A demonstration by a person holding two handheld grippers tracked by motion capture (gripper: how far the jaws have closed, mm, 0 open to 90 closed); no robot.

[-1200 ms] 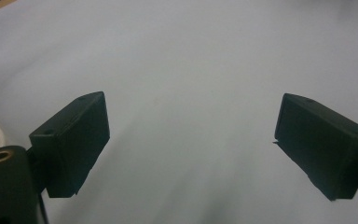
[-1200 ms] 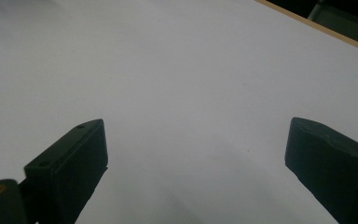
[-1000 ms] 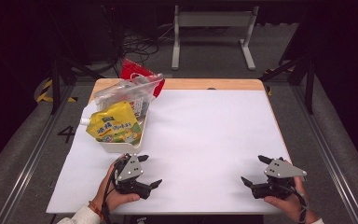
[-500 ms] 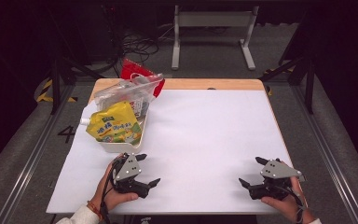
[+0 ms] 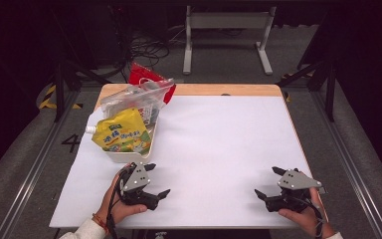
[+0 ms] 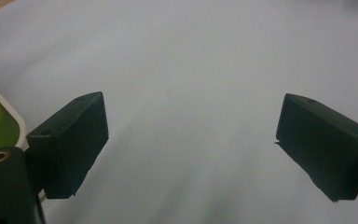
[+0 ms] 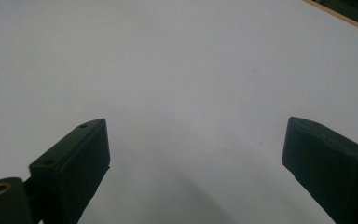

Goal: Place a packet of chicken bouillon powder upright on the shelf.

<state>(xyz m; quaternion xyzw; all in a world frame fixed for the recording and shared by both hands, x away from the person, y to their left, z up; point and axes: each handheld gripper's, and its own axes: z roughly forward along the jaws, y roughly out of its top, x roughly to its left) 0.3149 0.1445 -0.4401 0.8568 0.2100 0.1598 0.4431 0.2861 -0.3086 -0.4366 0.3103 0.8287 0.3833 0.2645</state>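
Left gripper (image 5: 157, 179) gapes empty just beside the white tray (image 5: 110, 155)

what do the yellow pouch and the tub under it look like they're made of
The yellow pouch looks like flexible glossy plastic film: printed, crinkled, with a white spout at one corner. The tub looks like rigid matte cream plastic, judging by its smooth rounded rim, though that is not certain.

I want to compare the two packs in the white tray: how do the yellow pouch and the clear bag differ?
The yellow pouch is opaque and printed, with a white cap; the clear bag is see-through. The yellow pouch lies at the near end of the white tray, the clear bag behind it. Both overhang the tray.
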